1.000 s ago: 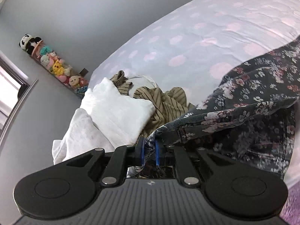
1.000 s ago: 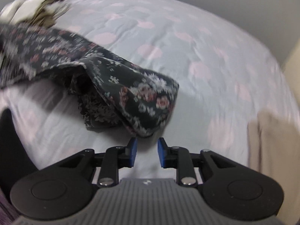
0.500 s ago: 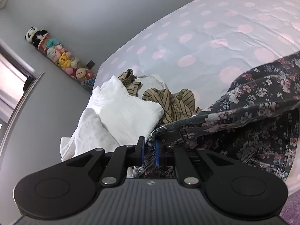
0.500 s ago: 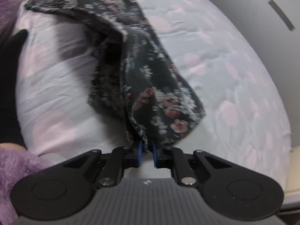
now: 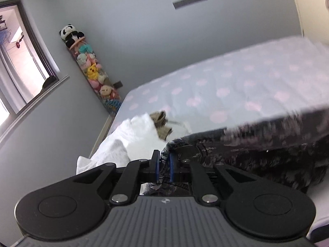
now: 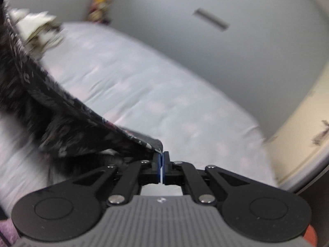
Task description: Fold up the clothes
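A dark floral garment (image 5: 267,142) hangs stretched between my two grippers above the bed, blurred by motion. My left gripper (image 5: 163,160) is shut on one corner of it, cloth bunched between the blue pads. In the right wrist view the same garment (image 6: 61,115) runs up to the left, and my right gripper (image 6: 162,158) is shut on its other corner, pads nearly touching. The middle of the garment sags toward the bedsheet (image 5: 226,86).
A pile of unfolded clothes lies at the bed's left end: white items (image 5: 131,140) and a striped olive piece (image 5: 162,125). A hanging column of plush toys (image 5: 90,68) stands in the corner by a window (image 5: 18,61). A cream wardrobe (image 6: 304,123) stands to the right.
Both grippers have lifted, raising the floral garment off the bed and pulling it taut. The right gripper, open a second ago, closed on the garment's corner.
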The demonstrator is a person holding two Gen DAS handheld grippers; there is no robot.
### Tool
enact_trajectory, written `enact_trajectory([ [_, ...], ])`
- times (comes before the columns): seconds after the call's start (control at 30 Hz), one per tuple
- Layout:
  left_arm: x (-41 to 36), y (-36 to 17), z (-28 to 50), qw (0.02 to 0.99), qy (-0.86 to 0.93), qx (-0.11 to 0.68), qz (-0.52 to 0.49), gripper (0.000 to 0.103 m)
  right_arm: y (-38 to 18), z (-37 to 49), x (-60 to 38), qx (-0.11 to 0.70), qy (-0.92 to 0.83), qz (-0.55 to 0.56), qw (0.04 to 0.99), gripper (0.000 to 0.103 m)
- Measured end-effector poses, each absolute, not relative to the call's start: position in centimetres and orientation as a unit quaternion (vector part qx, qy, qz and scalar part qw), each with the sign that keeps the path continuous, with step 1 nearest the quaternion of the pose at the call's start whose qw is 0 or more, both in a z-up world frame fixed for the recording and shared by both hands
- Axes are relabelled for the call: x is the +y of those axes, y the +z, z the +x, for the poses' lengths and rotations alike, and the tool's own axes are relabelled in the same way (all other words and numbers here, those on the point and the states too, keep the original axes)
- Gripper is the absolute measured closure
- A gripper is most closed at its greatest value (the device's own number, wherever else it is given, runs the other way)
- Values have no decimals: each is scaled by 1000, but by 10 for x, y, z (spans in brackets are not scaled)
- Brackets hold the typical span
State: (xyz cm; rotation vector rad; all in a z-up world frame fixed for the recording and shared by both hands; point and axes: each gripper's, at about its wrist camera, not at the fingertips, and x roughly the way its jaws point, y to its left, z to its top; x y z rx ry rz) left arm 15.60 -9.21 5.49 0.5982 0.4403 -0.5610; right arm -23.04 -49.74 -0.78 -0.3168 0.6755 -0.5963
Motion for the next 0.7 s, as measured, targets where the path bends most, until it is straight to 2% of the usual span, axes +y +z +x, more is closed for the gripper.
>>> enact_trajectory([
  [0.23, -92, 89, 108, 889, -314, 184, 278, 96, 66, -281, -493, 234, -385, -189, 873, 102],
  [0.37, -99, 100, 95, 884, -330, 180, 279, 96, 92, -297, -495, 227, -402, -209, 862, 102],
  [0.5, -124, 78, 116, 870, -323, 212, 307, 96, 76, -282, -514, 269, -384, -198, 861, 102],
  [0.7, -167, 26, 157, 846, -309, 253, 353, 96, 13, -237, -562, 341, -350, -138, 861, 102],
])
